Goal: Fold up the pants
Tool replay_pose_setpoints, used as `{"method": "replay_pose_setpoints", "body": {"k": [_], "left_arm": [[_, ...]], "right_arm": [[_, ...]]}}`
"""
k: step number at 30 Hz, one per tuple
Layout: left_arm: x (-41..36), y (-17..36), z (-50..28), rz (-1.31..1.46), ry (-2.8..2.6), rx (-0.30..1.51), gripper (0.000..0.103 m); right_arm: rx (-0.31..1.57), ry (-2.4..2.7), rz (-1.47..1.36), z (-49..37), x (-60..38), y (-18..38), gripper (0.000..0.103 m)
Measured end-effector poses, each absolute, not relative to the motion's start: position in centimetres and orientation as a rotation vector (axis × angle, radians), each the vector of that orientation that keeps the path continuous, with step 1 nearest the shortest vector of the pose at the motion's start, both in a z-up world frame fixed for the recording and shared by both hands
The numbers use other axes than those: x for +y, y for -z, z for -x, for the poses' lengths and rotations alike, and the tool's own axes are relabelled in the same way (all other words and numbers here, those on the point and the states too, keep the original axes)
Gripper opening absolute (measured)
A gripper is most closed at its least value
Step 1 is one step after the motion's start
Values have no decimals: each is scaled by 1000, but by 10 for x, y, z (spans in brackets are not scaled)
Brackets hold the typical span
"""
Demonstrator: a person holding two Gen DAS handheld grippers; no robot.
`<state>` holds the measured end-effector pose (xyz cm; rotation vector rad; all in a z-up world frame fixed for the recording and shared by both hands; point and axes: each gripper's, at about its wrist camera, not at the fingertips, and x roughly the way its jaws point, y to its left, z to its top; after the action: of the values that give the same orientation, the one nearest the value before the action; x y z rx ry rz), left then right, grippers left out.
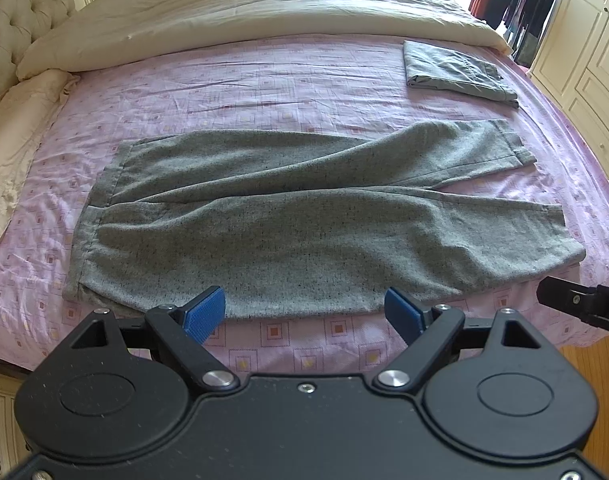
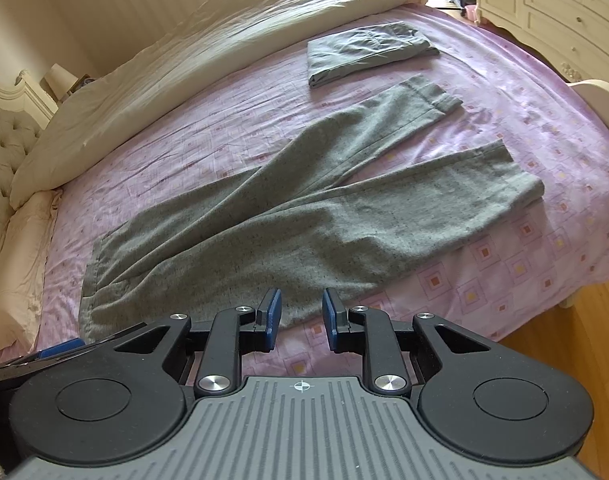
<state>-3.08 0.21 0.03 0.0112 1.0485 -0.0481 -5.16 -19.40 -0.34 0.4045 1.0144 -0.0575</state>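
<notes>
Bedroom setup, a big bed [image 1: 288,76] with a pink patterned sheet, cream duvet pushed up toward the far side, tufted headboard off to the left and wardrobes on the right.

The pants [image 1: 296,208] are the grey flecked pair laid out flat across the near half of the bed. Long axis runs left to right across both views: waistband at the left end, the two legs fanning apart toward the right, the farther leg angling away toward the duvet. The near long edge sits just past both tools.

Left tool [image 1: 304,312] hovers over that near edge around the seat and thigh part, jaws spread wide, nothing between the blue pads, not touching cloth as far as I can tell. Right tool [image 2: 302,314] is beside it to the right, also over the near edge, jaws only partly apart with a clear gap and nothing held.

So the left one is nearer the waistband, the right one nearer the leg cuffs, though the cuffs still lie well off to its right. I'd guess the near leg gets picked up along this edge and carried over onto the far leg.

Another pair [image 1: 460,76], already folded, sits at the far right near the duvet.
</notes>
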Motion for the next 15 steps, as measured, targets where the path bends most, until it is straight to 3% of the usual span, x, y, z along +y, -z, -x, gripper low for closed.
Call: {"method": "replay_pose_setpoints", "body": {"k": [15], "left_arm": [[0, 12, 10, -6, 71, 1093, 87]], "right_arm": [[1028, 68, -421, 42, -202, 11, 23]]}}
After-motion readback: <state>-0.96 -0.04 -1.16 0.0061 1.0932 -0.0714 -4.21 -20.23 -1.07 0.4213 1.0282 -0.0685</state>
